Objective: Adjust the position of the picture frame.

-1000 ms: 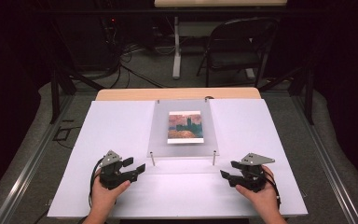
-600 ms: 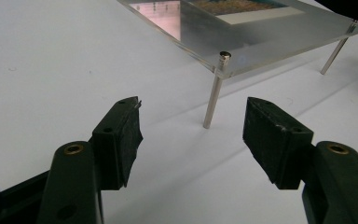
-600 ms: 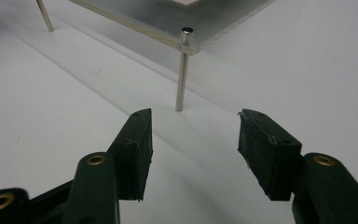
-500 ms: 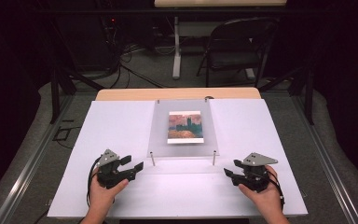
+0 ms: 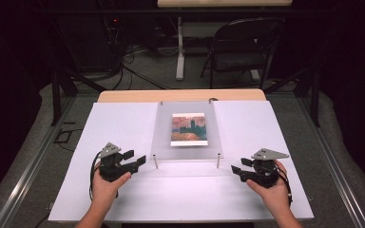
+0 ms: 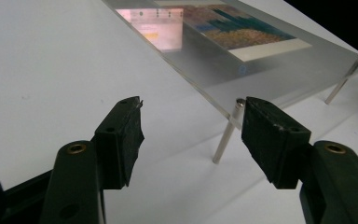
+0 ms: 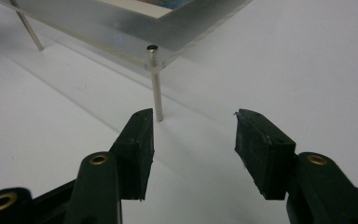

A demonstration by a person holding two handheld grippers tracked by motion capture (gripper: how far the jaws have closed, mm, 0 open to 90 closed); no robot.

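Clear panel [image 5: 188, 137] on pins at the table's [image 5: 123, 123] middle.
A picture [image 5: 188, 129] lies seemingly under the panel; left gripper [image 5: 134, 157] and right gripper [image 5: 236, 172] flank its near corners.

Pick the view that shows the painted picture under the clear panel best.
The high view: the picture lies whole and square-on under the clear panel, tower and orange sky readable. The left gripper view catches it at a slant, partly cut off. The right gripper view gives just a corner at the top edge.
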